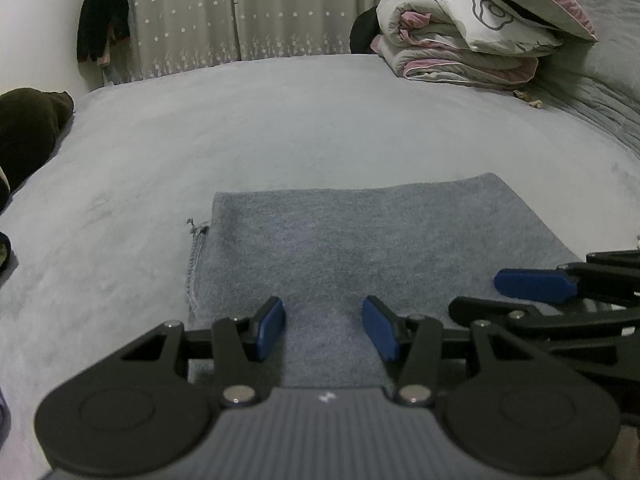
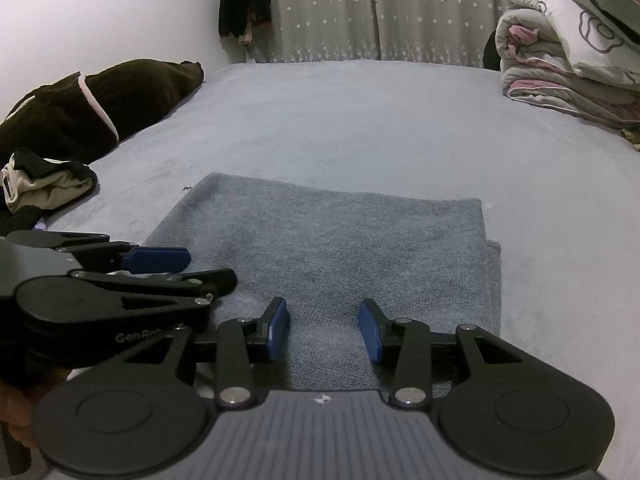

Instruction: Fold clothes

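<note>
Left gripper (image 1: 323, 328) and right gripper (image 2: 324, 328): fingers wide, holding nothing, both poised side by side over the near edge of the folded grey garment (image 1: 352, 240), which lies flat near the bed's (image 1: 280, 120) front edge. Bare sheet beyond it runs to the stacked quilts (image 1: 472, 40) at the far right corner and curtain (image 1: 240, 12) behind. Right view alone shows the dark clothes (image 2: 80, 112) and crumpled black-and-cream piece (image 2: 44, 184) along the bed's left edge.

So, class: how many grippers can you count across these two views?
2. The left gripper and the right gripper sit side by side over the grey folded cloth, both with jaws open.
</note>
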Action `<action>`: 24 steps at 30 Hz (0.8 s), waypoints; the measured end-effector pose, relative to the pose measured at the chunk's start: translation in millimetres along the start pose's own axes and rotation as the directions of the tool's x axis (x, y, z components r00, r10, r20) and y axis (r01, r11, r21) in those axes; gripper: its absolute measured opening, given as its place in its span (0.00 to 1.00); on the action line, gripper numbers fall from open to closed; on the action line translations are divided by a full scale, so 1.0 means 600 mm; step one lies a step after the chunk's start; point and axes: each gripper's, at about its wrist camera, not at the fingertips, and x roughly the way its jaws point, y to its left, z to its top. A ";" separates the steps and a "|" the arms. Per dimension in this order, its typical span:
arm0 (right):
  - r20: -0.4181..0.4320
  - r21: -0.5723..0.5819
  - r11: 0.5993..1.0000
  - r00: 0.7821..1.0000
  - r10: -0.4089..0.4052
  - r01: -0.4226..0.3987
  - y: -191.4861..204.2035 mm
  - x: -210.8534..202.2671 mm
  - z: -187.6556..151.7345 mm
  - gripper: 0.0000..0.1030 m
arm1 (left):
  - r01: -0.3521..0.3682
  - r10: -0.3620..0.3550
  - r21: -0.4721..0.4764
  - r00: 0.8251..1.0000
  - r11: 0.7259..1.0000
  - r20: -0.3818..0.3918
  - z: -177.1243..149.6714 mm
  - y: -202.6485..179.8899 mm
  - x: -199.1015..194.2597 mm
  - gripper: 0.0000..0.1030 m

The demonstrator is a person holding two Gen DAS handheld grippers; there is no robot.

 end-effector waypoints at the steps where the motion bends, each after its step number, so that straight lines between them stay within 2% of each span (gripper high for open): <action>1: -0.001 0.000 1.000 1.000 0.000 0.000 0.000 0.000 0.000 0.39 | 0.001 -0.001 0.001 1.000 1.000 0.000 0.000 0.000 0.000 0.45; 8: -0.011 0.011 1.000 1.000 -0.010 0.010 0.000 -0.014 -0.004 0.40 | 0.006 -0.006 0.009 1.000 1.000 0.002 -0.003 0.007 -0.003 0.47; 13: -0.015 0.026 0.999 1.000 -0.026 0.027 -0.002 -0.044 -0.030 0.40 | 0.013 -0.013 0.015 1.000 1.000 0.009 -0.010 0.015 -0.011 0.47; 17: -0.020 -0.003 0.999 0.999 -0.045 0.045 0.005 -0.048 -0.038 0.40 | 0.023 -0.023 -0.014 1.000 1.000 0.012 -0.014 0.028 -0.021 0.48; 20: -0.022 0.008 0.999 0.999 -0.045 0.045 0.006 -0.043 -0.035 0.43 | 0.012 -0.011 -0.028 1.000 1.000 0.017 -0.021 0.030 -0.040 0.49; 24: -0.029 0.000 0.999 0.999 -0.045 0.045 0.011 -0.041 -0.031 0.46 | 0.009 -0.009 0.010 0.999 1.000 0.042 -0.041 0.025 -0.062 0.50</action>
